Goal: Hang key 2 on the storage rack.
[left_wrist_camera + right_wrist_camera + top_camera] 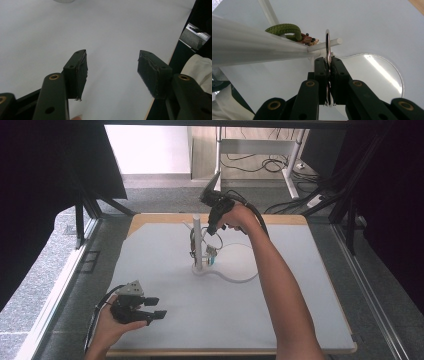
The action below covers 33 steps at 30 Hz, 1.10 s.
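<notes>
High view: white table (280, 320); white post stand (197, 240) on clear rounded base (240, 270) mid-table. Right gripper (216, 222) up beside post top. Left gripper (150, 307) near front-left edge, jaws apart.

Left gripper view: worn black pads (80, 72) spread wide over bare matte surface.

Right gripper view: jaws pinched on thin shiny metal ring (327, 47), ring at white peg (329, 43). Green braided band (285, 30) hung farther along.

Left hand-held gripper (155, 308): showing black body, grey three-cornered plate on top, black cable trailing off. Its flat pads (80, 72) are fraying at the edges, brass-ringed screw holes sitting on the links. Right hand-held gripper (328, 65): same black links and brass rings. Forearms are showing bare, no sleeves.
</notes>
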Tool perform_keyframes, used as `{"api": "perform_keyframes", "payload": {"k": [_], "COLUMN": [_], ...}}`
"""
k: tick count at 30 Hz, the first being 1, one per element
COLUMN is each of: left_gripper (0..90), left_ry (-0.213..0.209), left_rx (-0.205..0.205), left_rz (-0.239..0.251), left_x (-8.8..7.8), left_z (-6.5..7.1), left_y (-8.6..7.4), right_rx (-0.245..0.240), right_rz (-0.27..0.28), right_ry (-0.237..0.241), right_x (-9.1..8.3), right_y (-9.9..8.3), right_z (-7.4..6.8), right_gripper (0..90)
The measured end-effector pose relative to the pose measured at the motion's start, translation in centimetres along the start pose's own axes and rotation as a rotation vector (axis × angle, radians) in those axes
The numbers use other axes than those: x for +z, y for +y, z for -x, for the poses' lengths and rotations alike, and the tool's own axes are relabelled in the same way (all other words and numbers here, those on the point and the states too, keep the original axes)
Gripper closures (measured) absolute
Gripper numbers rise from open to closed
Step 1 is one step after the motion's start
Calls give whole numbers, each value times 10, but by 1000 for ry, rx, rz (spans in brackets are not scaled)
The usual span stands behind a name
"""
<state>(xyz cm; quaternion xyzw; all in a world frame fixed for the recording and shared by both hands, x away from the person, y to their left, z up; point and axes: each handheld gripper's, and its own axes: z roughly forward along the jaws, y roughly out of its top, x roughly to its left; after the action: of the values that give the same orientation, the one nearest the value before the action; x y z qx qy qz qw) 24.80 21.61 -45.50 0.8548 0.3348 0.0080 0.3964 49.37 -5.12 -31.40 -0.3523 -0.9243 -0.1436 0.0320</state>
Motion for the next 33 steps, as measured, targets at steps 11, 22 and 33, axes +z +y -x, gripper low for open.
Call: {"api": "perform_keyframes", "payload": {"k": [11,22,33], "left_gripper": [414,414,414], "left_ry": [2,7,10], "left_rx": [2,0,-1], "left_rz": [-9,-6,-12], "left_x": [3,3,5], "left_z": [0,0,1], "left_y": [0,0,1], "right_rx": [-10,2,1], "right_rz": [-8,0,19], "right_ry": [14,50,77], "right_x": [9,17,18], "right_y": [-7,-16,-24], "right_z": [-4,-3,-3], "right_gripper": [838,833,809]}}
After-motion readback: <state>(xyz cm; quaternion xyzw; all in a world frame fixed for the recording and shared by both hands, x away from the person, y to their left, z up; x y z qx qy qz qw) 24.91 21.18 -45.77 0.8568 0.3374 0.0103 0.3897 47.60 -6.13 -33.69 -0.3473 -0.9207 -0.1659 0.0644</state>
